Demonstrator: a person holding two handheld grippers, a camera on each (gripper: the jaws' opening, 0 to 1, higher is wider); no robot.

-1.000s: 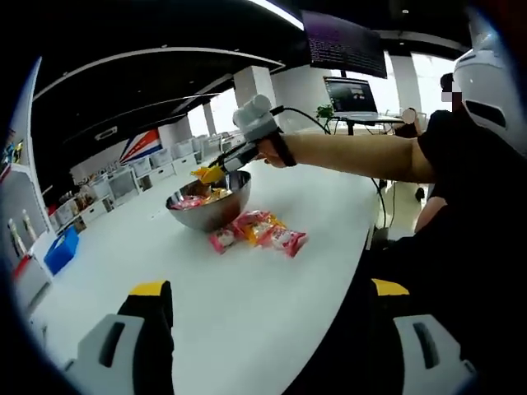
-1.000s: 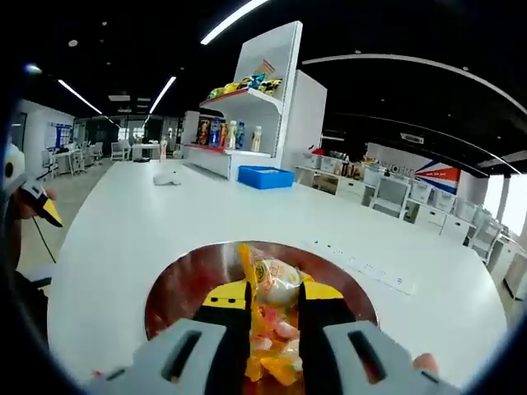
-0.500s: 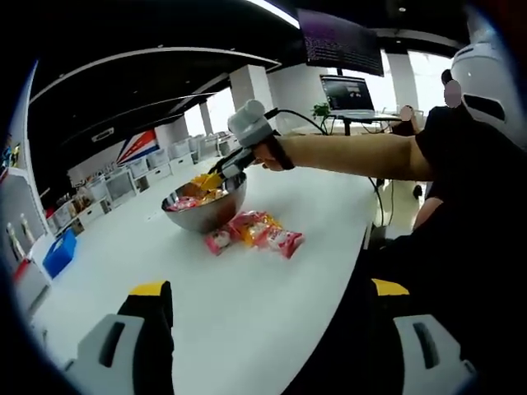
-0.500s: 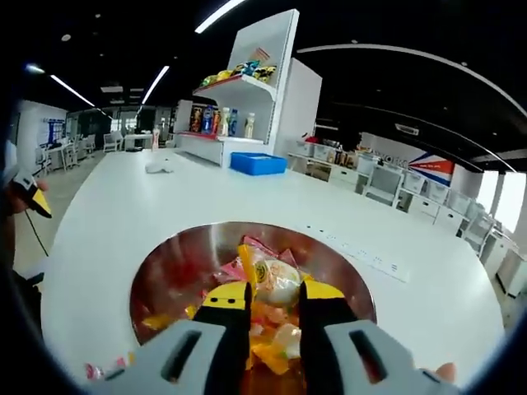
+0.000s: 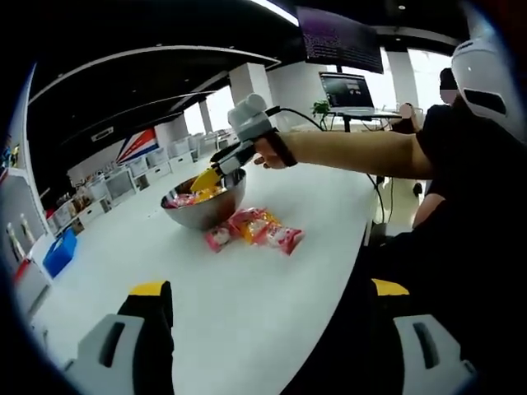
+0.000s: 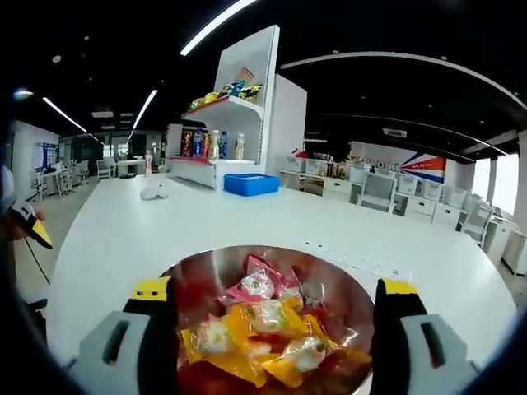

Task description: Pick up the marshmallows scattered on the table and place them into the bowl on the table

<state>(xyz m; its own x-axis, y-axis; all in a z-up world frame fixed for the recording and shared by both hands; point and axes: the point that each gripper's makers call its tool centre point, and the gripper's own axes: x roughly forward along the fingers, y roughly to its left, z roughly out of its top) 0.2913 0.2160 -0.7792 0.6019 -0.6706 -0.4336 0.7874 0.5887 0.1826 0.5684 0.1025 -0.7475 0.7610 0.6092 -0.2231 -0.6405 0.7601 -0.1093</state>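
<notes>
Several marshmallows (image 5: 255,230) lay in a cluster on the table (image 5: 247,304), just beside the bowl (image 5: 202,207) on the person's side. Right gripper (image 6: 272,309) hovered over the bowl, jaws wide, empty, nearer them; left gripper (image 5: 268,304) waited wide near the table edge.

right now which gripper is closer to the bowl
Right. The right gripper hangs open directly over the bowl, its jaws either side of the packets inside. The left gripper is held back near the table edge, well short of it.
</notes>
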